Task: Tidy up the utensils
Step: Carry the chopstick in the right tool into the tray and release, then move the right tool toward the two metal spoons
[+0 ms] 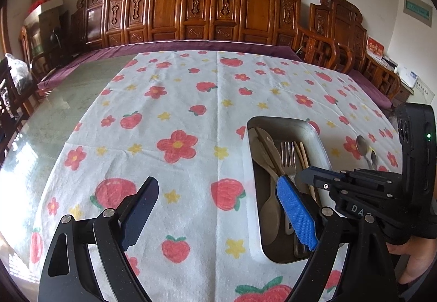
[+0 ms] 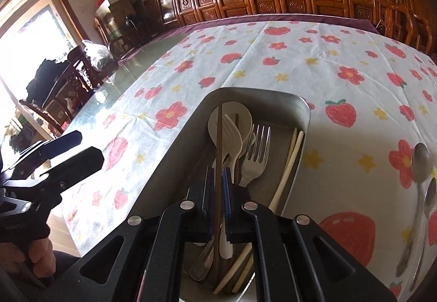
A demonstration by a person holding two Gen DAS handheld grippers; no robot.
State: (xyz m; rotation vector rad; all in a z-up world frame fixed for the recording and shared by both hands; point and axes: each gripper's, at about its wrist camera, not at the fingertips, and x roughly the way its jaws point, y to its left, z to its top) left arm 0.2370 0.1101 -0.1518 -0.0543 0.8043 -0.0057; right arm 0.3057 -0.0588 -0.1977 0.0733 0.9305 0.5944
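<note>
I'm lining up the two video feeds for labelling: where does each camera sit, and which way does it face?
Left wrist view: rides the left gripper, jaws open, looking down across the flower-and-strawberry tablecloth; the rectangular metal tray and right gripper show at right.
Right wrist view: rides the right gripper, shut on a dark brown chopstick, looking into the tray; the left gripper and a hand show at left.
Shared: tray, silver metal fork, two metal spoons on the cloth, carved wooden chairs.

I see the tray [image 2: 305, 121] on the tablecloth [image 2: 314, 69], fork [image 2: 255, 154] and chopsticks [image 2: 286, 165] inside it, two spoons [image 2: 419, 165] lying to its right.
</note>
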